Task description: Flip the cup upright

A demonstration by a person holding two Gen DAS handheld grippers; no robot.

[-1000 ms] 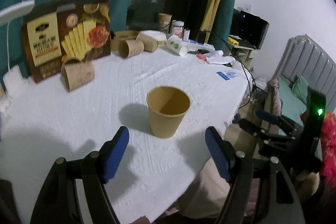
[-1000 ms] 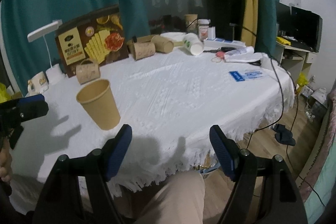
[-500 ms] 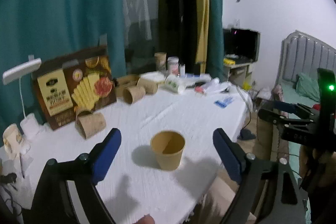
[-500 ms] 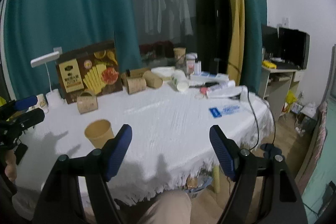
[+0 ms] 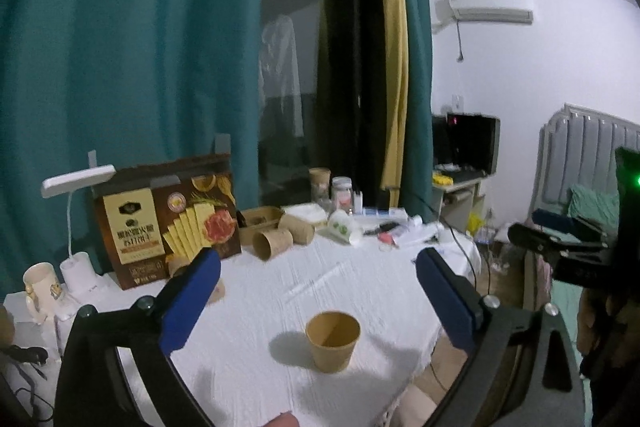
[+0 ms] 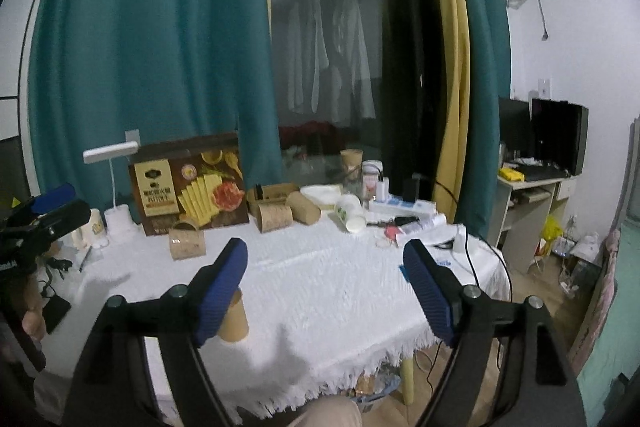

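Cup (image 5: 332,346) stood upright at 6 o'clock on tablecloth (image 5: 280,291); looked light, thin, crushable; grip mid-wall gently. Left gripper (image 5: 318,301) and right gripper (image 6: 325,285) gaped wide, empty.

Cup (image 6: 235,319) mostly hidden behind right gripper finger, box (image 5: 168,223) lettering blurred

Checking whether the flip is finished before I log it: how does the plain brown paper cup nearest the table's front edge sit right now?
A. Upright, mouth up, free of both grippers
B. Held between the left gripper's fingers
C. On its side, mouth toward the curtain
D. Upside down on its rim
A: the paper cup stands on its base on the white tablecloth with its open mouth up, and the left gripper is open and clear of it.
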